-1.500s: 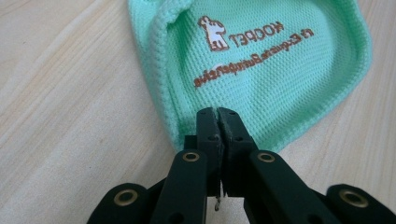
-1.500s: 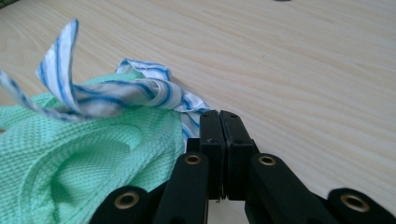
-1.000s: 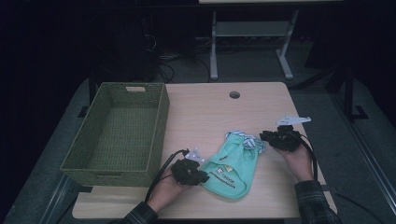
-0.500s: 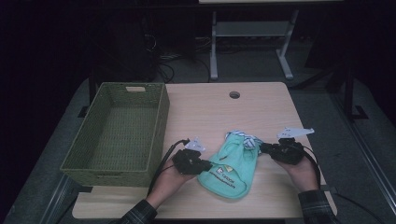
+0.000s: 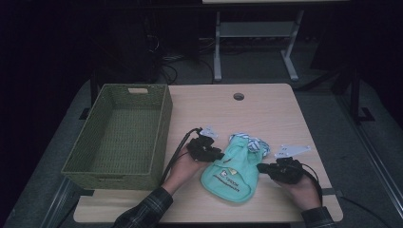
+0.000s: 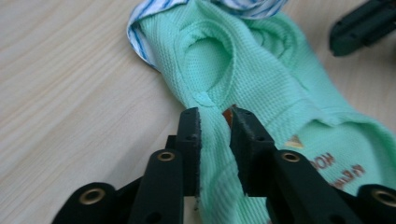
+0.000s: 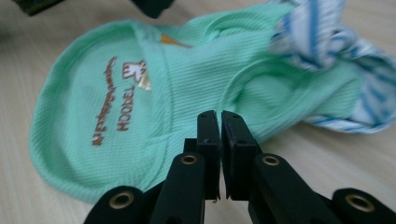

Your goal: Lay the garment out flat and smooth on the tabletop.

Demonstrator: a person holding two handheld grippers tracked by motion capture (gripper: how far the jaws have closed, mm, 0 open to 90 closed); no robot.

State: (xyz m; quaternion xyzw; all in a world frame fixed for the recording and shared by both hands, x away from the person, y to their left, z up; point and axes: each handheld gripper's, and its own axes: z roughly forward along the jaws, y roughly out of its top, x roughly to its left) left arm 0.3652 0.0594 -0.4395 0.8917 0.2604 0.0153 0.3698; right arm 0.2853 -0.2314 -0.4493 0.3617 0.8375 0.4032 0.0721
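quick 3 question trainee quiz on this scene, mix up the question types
1. True or false: the left claw has a fold of the mint green garment between its jaws.
2. The green woven basket is: A) piled with clothes B) empty C) tipped on its side.
3. Fill in: the garment's collar end has blue and white ______.

Key: 1 true. 2 B. 3 stripes.
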